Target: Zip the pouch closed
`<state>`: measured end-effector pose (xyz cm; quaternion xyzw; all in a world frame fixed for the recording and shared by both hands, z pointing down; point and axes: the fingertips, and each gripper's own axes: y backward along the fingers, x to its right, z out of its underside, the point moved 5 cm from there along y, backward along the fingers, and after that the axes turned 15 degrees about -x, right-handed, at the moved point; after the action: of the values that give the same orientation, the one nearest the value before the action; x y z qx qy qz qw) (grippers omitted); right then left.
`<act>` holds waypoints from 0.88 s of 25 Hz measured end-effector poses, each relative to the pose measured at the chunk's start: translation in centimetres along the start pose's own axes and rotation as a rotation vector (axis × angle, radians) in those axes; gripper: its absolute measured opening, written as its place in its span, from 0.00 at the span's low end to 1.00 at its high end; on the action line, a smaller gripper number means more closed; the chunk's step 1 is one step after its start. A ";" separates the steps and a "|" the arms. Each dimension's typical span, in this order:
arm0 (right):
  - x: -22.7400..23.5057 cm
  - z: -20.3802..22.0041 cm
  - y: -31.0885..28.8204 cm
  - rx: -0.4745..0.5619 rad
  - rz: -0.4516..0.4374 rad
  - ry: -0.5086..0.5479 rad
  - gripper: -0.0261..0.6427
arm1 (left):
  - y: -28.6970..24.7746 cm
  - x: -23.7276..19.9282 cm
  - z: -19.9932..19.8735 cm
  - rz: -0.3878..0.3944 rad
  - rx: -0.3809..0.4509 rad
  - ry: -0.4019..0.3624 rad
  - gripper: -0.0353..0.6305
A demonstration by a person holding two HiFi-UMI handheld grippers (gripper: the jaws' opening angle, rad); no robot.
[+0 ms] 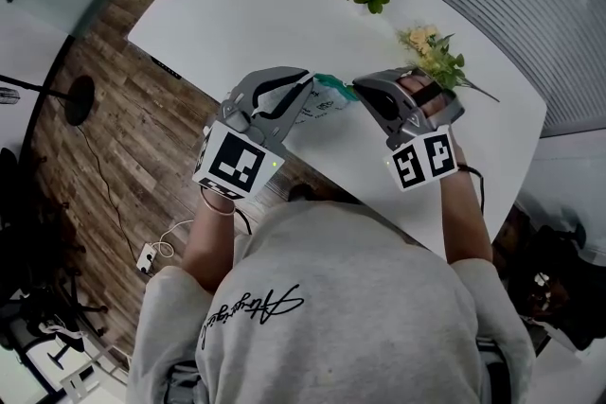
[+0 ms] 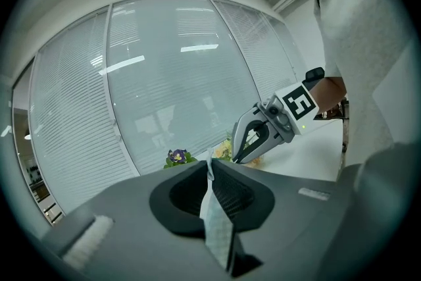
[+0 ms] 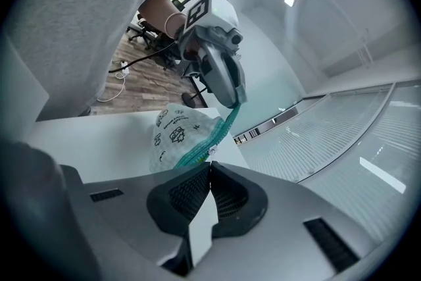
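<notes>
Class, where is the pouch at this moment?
In the head view, the pouch is mid-frame at the near edge of the white table, gripped between the left gripper on its left and the right gripper on its right.

Left gripper, right gripper: jaws clamped, tips facing.

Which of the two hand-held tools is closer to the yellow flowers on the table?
The right gripper. It is just beside the yellow flowers, below and left of them in the head view. The left gripper is farther away, beyond the pouch held between the two.
</notes>
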<state>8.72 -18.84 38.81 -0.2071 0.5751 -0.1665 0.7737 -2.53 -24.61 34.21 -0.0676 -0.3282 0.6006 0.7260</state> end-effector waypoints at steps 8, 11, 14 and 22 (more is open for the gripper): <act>-0.2 0.5 0.2 -0.001 0.008 -0.020 0.05 | -0.2 0.0 -0.3 0.015 0.018 0.011 0.08; -0.4 0.7 0.3 -0.003 0.016 -0.031 0.05 | -0.5 0.0 -0.3 0.016 0.017 0.016 0.08; -0.4 0.8 0.3 -0.005 0.024 -0.034 0.05 | -0.6 0.0 -0.4 0.011 0.016 0.015 0.08; -0.5 0.9 0.5 -0.004 0.044 -0.057 0.05 | -0.6 0.2 -0.5 -0.018 -0.011 -0.026 0.09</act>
<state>9.49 -18.04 39.23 -0.2007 0.5577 -0.1424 0.7927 -1.78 -24.39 34.19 -0.0610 -0.3414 0.5932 0.7265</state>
